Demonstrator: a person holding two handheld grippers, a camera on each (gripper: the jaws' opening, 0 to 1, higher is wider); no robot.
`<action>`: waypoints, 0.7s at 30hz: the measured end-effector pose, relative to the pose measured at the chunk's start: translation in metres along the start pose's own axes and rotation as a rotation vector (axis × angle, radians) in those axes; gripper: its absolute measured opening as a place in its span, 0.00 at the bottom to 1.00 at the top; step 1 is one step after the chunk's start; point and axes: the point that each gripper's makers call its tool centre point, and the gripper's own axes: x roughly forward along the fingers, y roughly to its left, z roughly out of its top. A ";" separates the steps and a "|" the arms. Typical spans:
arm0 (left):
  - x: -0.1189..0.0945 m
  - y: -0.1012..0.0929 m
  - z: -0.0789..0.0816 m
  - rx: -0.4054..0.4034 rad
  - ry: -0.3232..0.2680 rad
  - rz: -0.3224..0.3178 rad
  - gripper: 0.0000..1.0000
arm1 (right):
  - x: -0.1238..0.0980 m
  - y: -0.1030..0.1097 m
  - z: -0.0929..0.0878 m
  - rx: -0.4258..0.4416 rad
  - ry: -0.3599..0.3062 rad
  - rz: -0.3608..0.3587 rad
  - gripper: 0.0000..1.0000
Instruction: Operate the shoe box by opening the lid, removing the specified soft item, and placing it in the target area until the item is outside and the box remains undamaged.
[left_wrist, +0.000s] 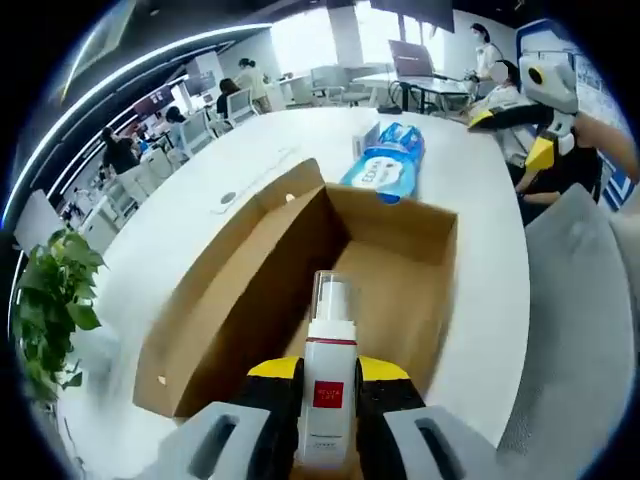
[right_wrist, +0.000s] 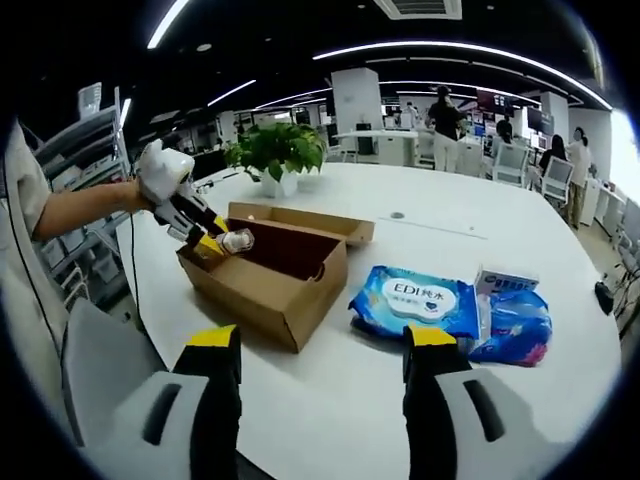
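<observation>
We take the open shoe box (left_wrist: 300, 290) as our landmark. Our left gripper (left_wrist: 328, 400) is clamped on a white spray bottle (left_wrist: 328, 370), held upright with its clear cap pointing up, just over the near end of the box's cavity; in the right gripper view the same bottle (right_wrist: 236, 240) hangs above the box's (right_wrist: 270, 270) far corner. The lid is already folded back. The soft item we judge to be the blue wipes pack (right_wrist: 415, 300), lying flat on the white table (right_wrist: 330, 400) just beside the box, its long axis running away from the box wall; a second blue packet (right_wrist: 515, 325) and a small carton (right_wrist: 505, 280) lie beyond it. Our right gripper (right_wrist: 325, 385), jaws spread wide and empty, is the nearer hand to that pack, though what lies inside the box is partly blurred
</observation>
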 end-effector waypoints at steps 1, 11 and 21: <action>0.000 -0.001 0.003 -0.013 -0.011 0.002 0.19 | 0.002 0.002 0.001 -0.002 -0.001 0.001 0.58; -0.002 -0.024 0.030 -0.085 -0.111 0.003 0.19 | 0.022 0.012 0.017 0.086 -0.028 -0.008 0.41; 0.002 -0.051 0.049 -0.153 -0.183 0.007 0.19 | 0.043 0.028 0.030 0.154 -0.040 0.020 0.34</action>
